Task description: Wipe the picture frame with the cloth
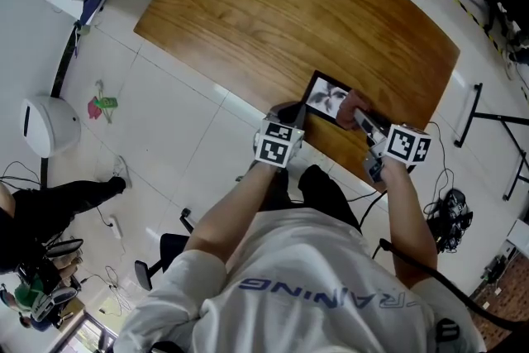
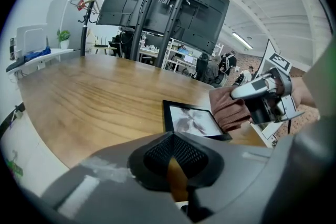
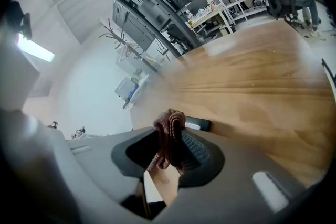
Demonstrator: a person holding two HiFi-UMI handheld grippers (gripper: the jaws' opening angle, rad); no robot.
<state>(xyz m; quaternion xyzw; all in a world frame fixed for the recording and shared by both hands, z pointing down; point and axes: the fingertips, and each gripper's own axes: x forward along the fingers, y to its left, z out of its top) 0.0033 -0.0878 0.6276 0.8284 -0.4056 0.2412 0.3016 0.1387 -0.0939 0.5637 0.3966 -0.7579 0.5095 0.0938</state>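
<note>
Jaws of the right gripper point(image 1: 364, 121) pinch one cloth point(image 2: 228, 107) against one picture frame point(image 2: 191, 120); left gripper point(image 2: 172, 139) closed, empty.

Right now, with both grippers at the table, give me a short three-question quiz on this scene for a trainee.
1. Multiple choice: what is clamped in the fingers of the right gripper? A) a sponge B) the cloth C) nothing
2. True or false: the picture frame stands upright on the wooden table.
3. Fill in: in the left gripper view, the picture frame lies ____ the left gripper, not between its fingers.
Key: 1 B; 2 false, it lies flat; 3 ahead of.
</note>
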